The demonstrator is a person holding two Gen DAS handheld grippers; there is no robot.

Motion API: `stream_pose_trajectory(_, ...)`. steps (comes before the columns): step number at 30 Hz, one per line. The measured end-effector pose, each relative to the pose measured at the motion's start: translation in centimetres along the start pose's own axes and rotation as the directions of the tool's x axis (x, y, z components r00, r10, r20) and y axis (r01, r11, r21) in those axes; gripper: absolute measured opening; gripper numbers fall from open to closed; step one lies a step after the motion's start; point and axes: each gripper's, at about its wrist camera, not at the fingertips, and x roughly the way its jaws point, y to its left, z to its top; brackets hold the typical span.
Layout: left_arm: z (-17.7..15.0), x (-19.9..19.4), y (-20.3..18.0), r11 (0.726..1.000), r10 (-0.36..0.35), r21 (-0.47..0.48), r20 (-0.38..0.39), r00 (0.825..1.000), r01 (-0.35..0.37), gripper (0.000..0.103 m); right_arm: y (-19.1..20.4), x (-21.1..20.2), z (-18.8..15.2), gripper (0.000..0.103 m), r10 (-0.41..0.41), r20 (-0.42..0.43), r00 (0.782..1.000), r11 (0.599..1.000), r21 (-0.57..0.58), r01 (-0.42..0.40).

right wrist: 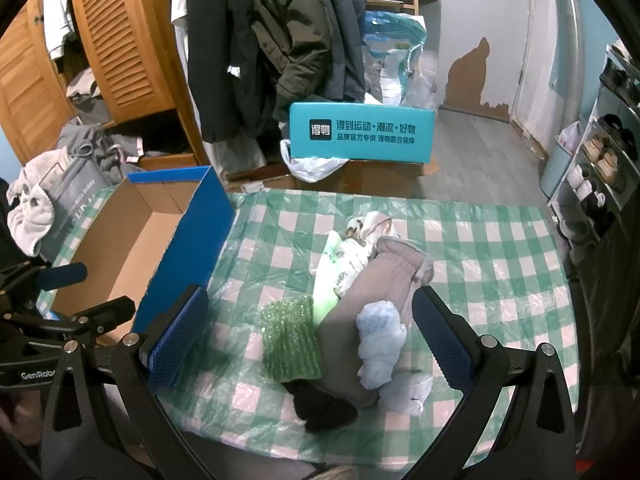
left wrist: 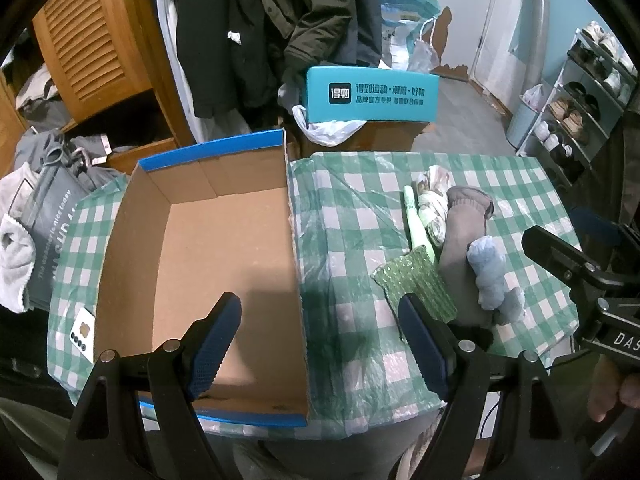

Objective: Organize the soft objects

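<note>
Blue-padded left gripper [left wrist: 320, 344] hangs spread wide over the open brown cardboard box [left wrist: 224, 248] – nothing in it. Right gripper [right wrist: 310, 332] is spread too, above the soft pile: green bubble wrap [right wrist: 290, 338], grey cloth [right wrist: 384, 280], pale blue sock bundle [right wrist: 380, 344] – on the checked tablecloth [right wrist: 500, 264].

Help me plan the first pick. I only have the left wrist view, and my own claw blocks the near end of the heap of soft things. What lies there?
Observer: A black soft item lies there, partly tucked under the grey garment and the green bubble wrap.
Operator: Is the right claw holding anything?
Observer: No. The right claw is open and empty, and in its view the pale blue bundle is framed between its fingers.
</note>
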Motion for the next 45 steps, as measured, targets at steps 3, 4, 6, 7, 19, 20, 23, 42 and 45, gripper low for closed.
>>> stream_pose_trajectory(3,0.0,0.0,0.0,1.0,-0.001,0.0,-0.001,1.0,0.001,0.082,0.0,0.0,0.0,0.101,0.0,0.0,1.0,1.0,0.001,0.0)
stream_pose_trajectory(4,0.0,0.0,0.0,1.0,-0.001,0.0,-0.001,1.0,0.001,0.082,0.0,0.0,0.0,0.101,0.0,-0.001,1.0,1.0,0.001,0.0)
stream_pose_trajectory(6,0.0,0.1,0.0,1.0,0.0,-0.001,-0.001,1.0,0.0,0.082,0.0,0.0,0.0,0.101,-0.001,0.0,1.0,1.0,0.001,0.001)
stream_pose_trajectory(7,-0.1,0.1,0.0,1.0,-0.001,-0.001,-0.002,1.0,0.001,0.082,0.0,0.0,0.0,0.101,0.0,-0.001,1.0,1.0,0.001,0.0)
stream_pose_trajectory(19,-0.4,0.2,-0.2,1.0,-0.001,0.0,-0.004,1.0,0.001,0.082,0.0,-0.1,0.1,0.101,0.001,-0.004,1.0,1.0,0.002,-0.001)
stream_pose_trajectory(20,-0.5,0.2,-0.2,1.0,-0.001,0.0,-0.004,1.0,0.001,0.082,0.0,0.1,0.0,0.101,0.001,-0.004,1.0,1.0,0.002,-0.001)
stream_pose_trajectory(23,-0.4,0.2,-0.2,1.0,-0.002,0.0,-0.005,1.0,0.002,0.082,0.0,0.1,0.0,0.101,-0.001,-0.004,1.0,1.0,0.002,0.001)
stream_pose_trajectory(42,-1.0,0.7,-0.8,1.0,-0.007,0.005,-0.026,1.0,0.007,0.082,-0.3,0.0,-0.1,0.101,-0.002,-0.006,1.0,1.0,0.005,0.002)
stream_pose_trajectory(45,-0.9,0.9,-0.7,1.0,-0.009,0.004,-0.033,0.999,0.01,0.082,-0.4,0.0,-0.1,0.101,-0.002,-0.007,1.0,1.0,0.005,0.002)
